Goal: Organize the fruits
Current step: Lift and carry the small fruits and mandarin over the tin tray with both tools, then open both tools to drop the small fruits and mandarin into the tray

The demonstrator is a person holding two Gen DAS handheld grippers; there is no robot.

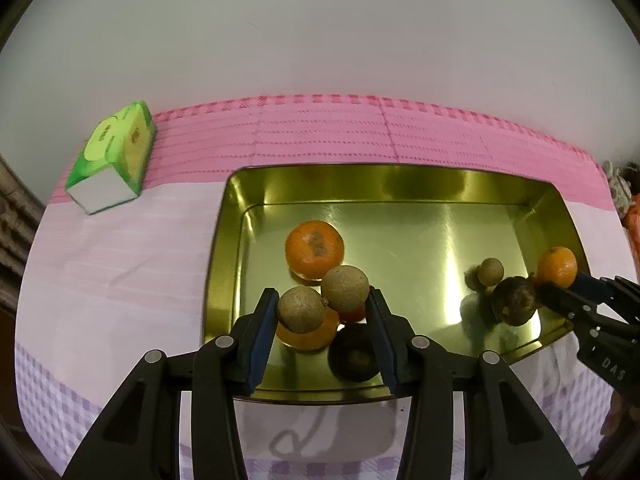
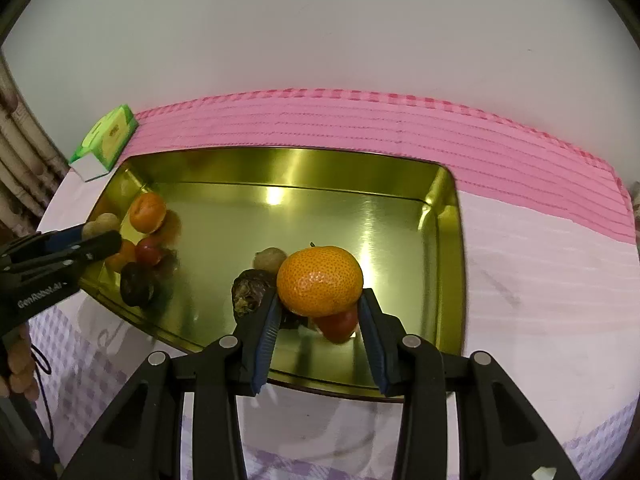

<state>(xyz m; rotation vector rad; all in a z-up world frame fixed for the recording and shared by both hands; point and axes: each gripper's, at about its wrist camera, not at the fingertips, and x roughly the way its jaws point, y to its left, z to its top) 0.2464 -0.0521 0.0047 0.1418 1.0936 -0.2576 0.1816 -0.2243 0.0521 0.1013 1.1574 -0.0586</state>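
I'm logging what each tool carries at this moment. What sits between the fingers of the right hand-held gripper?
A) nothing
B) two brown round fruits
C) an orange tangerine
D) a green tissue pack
C: in the right wrist view the tangerine sits gripped between the fingers of the right hand-held gripper above the gold tray, while the two brown fruits are in the left hand-held gripper.
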